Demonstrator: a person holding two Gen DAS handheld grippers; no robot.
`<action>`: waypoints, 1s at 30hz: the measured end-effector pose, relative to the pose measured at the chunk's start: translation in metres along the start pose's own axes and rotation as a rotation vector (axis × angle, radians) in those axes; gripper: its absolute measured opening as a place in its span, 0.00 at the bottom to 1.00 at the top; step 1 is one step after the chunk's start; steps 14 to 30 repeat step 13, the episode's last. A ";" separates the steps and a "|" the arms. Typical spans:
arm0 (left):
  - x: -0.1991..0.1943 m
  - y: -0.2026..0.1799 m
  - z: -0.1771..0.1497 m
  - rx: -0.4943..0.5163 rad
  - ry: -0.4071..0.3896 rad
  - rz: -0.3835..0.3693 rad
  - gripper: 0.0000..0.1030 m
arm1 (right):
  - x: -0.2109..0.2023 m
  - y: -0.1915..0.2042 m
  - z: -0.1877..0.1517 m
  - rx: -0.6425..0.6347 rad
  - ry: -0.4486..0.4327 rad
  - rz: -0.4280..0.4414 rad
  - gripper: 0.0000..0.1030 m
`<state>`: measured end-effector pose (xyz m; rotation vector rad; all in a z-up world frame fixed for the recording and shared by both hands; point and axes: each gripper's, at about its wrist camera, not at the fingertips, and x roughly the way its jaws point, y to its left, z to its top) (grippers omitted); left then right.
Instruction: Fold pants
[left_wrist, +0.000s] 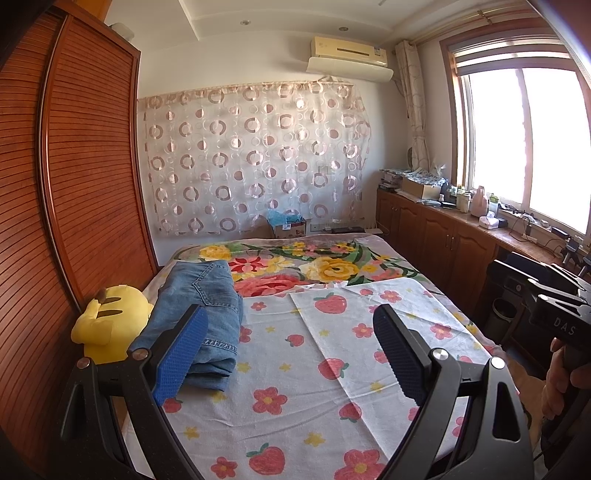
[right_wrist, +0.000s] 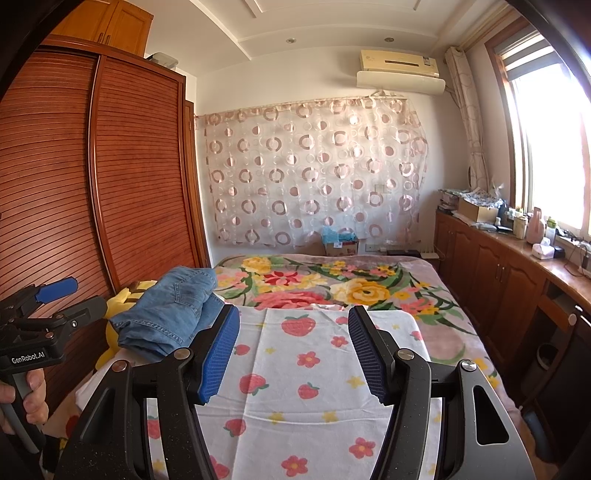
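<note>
Far back, cardboard box (left_wrist: 290, 229) w/ blue stuff; folded jeans (left_wrist: 201, 314) on bed (left_wrist: 332, 387); both tongs wide, empty.

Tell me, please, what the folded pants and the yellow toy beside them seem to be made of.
The pants look like blue denim, matte and faded: orange stitching, a back pocket and a thick hem seam show. The yellow toy looks like soft plush fabric, probably stuffed: its surface is fuzzy and its shape is rounded. The filling itself cannot be seen.
</note>
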<state>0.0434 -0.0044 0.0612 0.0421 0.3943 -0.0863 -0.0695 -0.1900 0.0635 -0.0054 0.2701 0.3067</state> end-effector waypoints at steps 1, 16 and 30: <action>0.000 0.000 0.001 0.000 0.001 -0.001 0.89 | -0.001 0.001 0.000 0.000 0.000 0.000 0.62; -0.001 -0.001 -0.001 0.001 -0.003 -0.002 0.89 | -0.002 0.001 0.001 -0.001 -0.001 -0.001 0.62; -0.001 -0.001 -0.001 0.001 -0.003 -0.002 0.89 | -0.002 0.001 0.001 -0.001 -0.001 -0.001 0.62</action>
